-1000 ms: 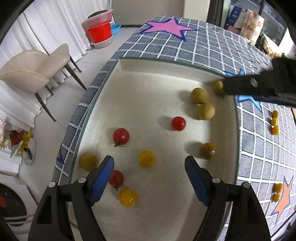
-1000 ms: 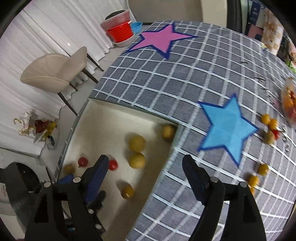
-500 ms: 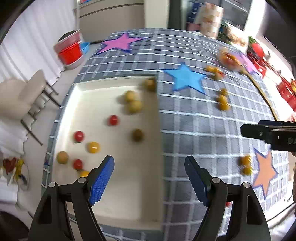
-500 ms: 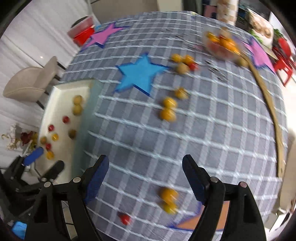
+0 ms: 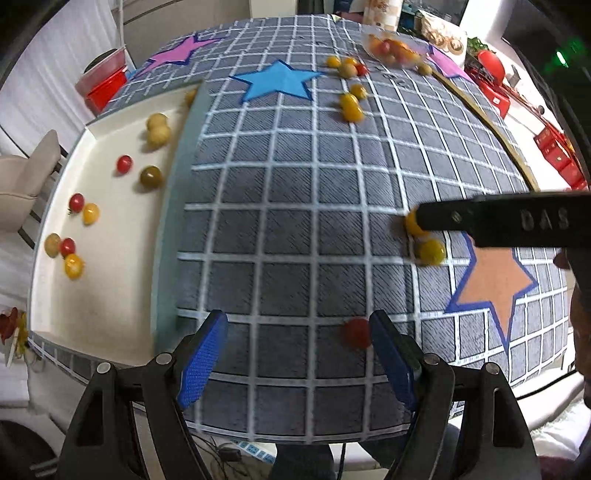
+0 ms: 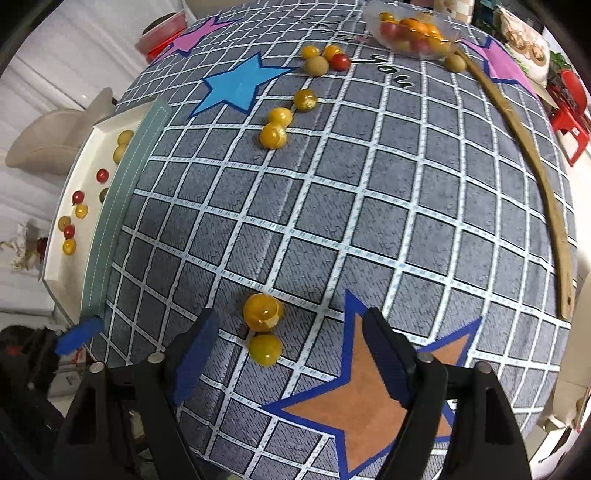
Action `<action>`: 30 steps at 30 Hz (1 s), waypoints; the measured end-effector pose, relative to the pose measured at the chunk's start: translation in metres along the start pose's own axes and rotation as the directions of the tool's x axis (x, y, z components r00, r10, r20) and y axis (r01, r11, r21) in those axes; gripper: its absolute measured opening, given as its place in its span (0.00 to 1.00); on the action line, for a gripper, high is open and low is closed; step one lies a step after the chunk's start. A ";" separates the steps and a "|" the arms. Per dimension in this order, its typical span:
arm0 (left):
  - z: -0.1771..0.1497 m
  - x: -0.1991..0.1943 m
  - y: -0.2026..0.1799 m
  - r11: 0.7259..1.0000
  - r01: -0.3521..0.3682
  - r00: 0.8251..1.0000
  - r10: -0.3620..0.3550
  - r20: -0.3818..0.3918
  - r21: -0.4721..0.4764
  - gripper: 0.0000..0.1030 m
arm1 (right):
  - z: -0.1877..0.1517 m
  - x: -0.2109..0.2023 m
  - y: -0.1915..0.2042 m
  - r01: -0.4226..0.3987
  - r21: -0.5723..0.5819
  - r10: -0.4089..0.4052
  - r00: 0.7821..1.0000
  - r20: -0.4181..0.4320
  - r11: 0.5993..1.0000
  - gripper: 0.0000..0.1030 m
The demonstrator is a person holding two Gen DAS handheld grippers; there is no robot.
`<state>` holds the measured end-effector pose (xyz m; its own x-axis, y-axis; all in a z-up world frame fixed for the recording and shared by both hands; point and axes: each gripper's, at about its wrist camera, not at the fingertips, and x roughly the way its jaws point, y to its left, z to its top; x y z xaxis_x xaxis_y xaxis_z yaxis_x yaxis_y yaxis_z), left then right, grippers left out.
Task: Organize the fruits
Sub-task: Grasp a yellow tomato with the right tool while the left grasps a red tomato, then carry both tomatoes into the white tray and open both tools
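Over the grey checked cloth my left gripper [image 5: 297, 328] is open, with a red cherry tomato [image 5: 357, 333] just inside its right finger, untouched. My right gripper [image 6: 291, 325] points down at two yellow tomatoes [image 6: 263, 312] that lie between its fingers, nearer the left one. Its jaws are closing and the pads are not on the fruit. In the left wrist view the right gripper [image 5: 498, 221] shows as a black bar over the same yellow pair [image 5: 430, 251]. The white tray [image 5: 110, 295] at the left holds several red, yellow and brownish fruits.
Loose yellow fruits [image 6: 275, 125] and a small cluster [image 6: 325, 61] lie farther up the cloth. A clear bowl of fruit [image 6: 413, 31] stands at the far edge. A curved wooden strip [image 6: 535, 166] runs down the right side. A chair [image 5: 22, 173] stands left of the table.
Both grippers left the tray and swept right across the cloth. The right one now hovers lower over the two yellow tomatoes with narrower jaws; the left one sits over the red tomato.
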<state>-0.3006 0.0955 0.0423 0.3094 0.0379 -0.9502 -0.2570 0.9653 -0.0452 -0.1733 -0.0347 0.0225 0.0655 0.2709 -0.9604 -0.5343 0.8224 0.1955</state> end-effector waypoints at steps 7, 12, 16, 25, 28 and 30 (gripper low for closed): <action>-0.003 0.013 -0.014 1.000 -0.009 1.000 0.009 0.005 0.028 0.77 | -0.001 0.016 0.008 -0.031 -0.045 0.029 0.999 -0.033 0.999 0.54; -0.005 0.020 -0.023 0.998 -0.013 1.000 0.013 -0.001 0.053 0.77 | 0.000 0.018 0.015 -0.027 -0.067 0.024 0.999 -0.032 0.997 0.50; -0.006 0.022 -0.028 0.998 -0.012 1.000 0.012 -0.002 0.063 0.74 | 0.000 0.018 0.018 -0.009 -0.087 0.006 0.999 -0.034 0.996 0.38; -0.007 0.016 -0.039 0.997 0.054 0.999 -0.054 0.000 0.061 0.26 | -0.001 0.016 0.019 -0.038 -0.038 0.037 0.999 -0.035 0.999 0.26; -0.006 0.015 -0.031 0.993 0.116 0.993 -0.116 -0.012 0.016 0.21 | -0.003 0.009 0.015 -0.047 -0.015 0.047 0.999 -0.023 0.999 0.26; -0.005 0.015 -0.021 0.985 0.167 0.986 -0.168 -0.025 -0.034 0.21 | -0.004 0.005 0.010 -0.054 0.000 0.054 0.998 -0.017 0.999 0.26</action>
<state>-0.2949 0.0741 0.0278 0.3249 -0.1309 -0.9366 -0.2324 0.9489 -0.2133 -0.1818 -0.0277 0.0187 0.0224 0.3063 -0.9517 -0.5371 0.8066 0.2469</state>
